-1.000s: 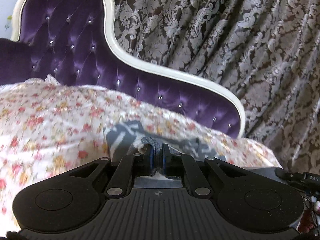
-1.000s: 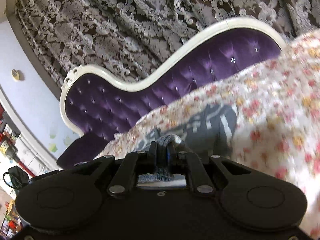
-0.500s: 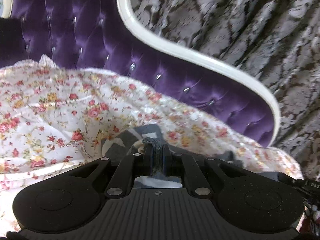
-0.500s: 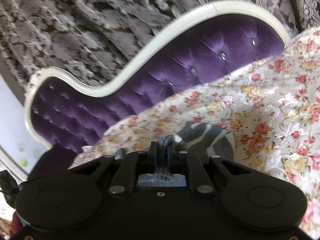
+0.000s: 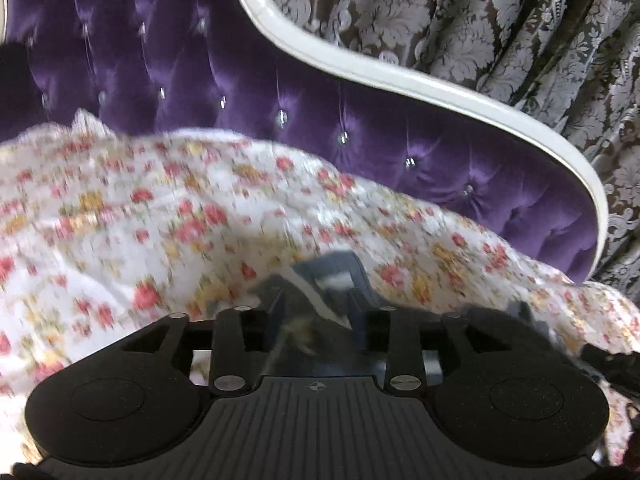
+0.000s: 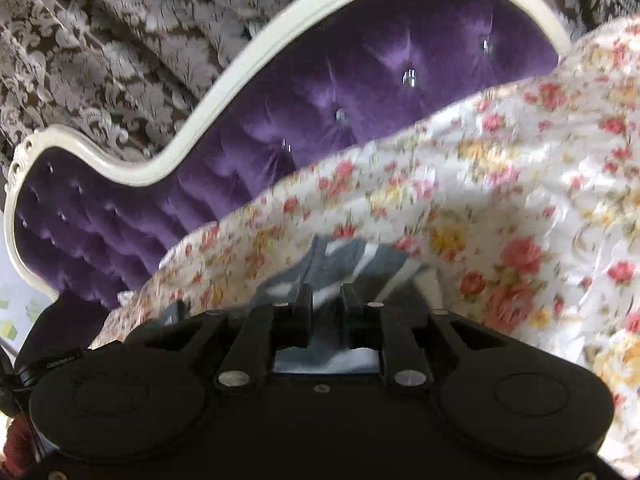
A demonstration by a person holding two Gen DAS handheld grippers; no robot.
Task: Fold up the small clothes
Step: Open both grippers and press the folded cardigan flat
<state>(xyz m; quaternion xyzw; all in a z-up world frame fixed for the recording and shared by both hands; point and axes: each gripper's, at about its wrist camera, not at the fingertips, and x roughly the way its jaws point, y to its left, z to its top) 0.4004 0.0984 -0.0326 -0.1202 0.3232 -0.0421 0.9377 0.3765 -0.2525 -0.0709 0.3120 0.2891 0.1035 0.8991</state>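
Observation:
A small grey-blue garment with white stripes point(image 5: 332, 280) lies on the floral sheet point(image 5: 140, 220) right in front of both grippers. My left gripper point(image 5: 316, 312) is open, its fingers point(image 5: 362, 320) spread wide over the blurred cloth, which lies between them and is not gripped. In the right wrist view the same garment point(image 6: 352, 260) lies ahead of my right gripper point(image 6: 325, 300), whose fingers point(image 6: 305, 304) stand a little apart with nothing pinched between them.
The sheet covers a purple tufted sofa; its backrest point(image 5: 240, 100) with a white curved frame point(image 5: 400, 76) rises behind. A damask curtain point(image 5: 520, 20) hangs behind that. In the right wrist view the sheet point(image 6: 520, 200) bulges up on the right.
Both grippers have opened and let go of the bunched garment they pinched before. The garment now lies flatter on the sheet. Both cameras have come lower and closer to the sofa.

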